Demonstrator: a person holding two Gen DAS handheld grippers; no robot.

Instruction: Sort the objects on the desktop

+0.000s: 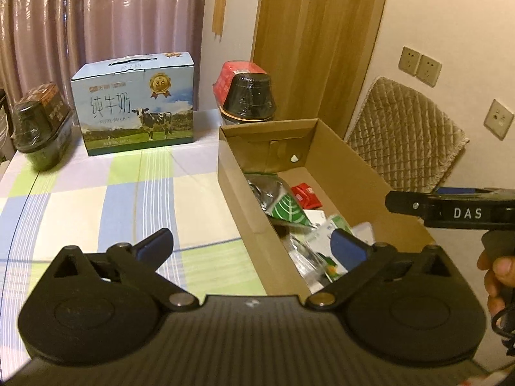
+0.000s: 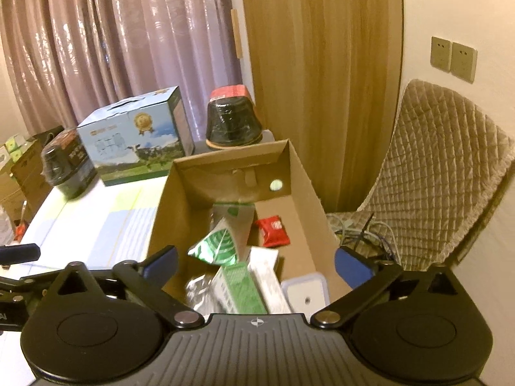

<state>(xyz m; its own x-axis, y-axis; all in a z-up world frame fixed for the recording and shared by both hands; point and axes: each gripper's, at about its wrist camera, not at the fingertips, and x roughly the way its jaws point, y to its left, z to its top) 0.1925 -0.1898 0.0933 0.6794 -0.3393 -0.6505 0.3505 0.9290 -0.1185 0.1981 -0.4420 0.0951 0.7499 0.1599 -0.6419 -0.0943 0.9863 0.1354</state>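
Wide-spread, empty left gripper (image 1: 252, 247) over cardboard box (image 1: 238, 173) edge, checked tablecloth (image 1: 96, 199) beneath.

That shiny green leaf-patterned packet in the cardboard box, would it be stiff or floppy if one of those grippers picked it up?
Probably floppy: the green leaf packet looks like crinkled foil, bent where it lies among the clutter in the cardboard box. Its glossy surface may be slippery. It looks thin, so likely light. The right gripper is open above it.

A box (image 1: 338, 173) sits on the right of the table (image 1: 96, 199), holding a leaf packet (image 2: 217, 246), a small packet (image 2: 273, 230) to its right, and a case (image 2: 307, 296) nearer. Behind stand a milk carton (image 1: 135, 103) and 2 bowls (image 1: 248, 96), 1 at each side. A chair (image 2: 434, 167) stands right.
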